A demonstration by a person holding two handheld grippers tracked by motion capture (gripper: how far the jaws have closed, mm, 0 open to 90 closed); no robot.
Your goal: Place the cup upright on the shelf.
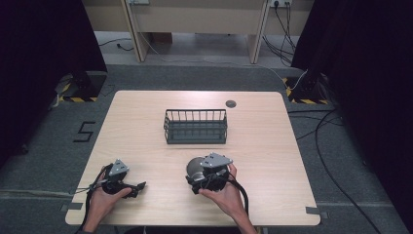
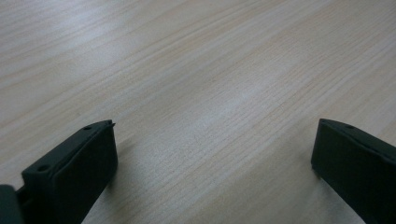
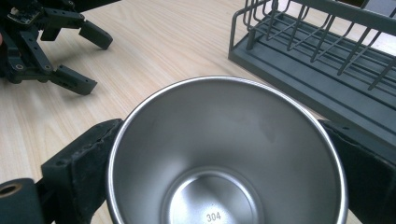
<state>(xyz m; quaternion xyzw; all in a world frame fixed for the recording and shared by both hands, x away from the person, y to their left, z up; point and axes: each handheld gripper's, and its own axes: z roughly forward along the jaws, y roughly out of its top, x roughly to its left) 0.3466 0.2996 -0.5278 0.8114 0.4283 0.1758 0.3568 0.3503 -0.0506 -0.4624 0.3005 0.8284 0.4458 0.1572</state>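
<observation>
Wooden table seen from above. The dark wire basket stands at mid-table, slightly toward the far edge, and is the one fixed obstacle; open board lies to its left, to its right and along its near side. A small round grommet sits flush near the far edge, beside the basket's right corner. The left gripper, jaws spread wide, lies at the near-left with bare wood ahead of it. The right gripper clasps a steel cup, which fills the space between its jaws; the basket is near, ahead and to the right of the cup.
</observation>
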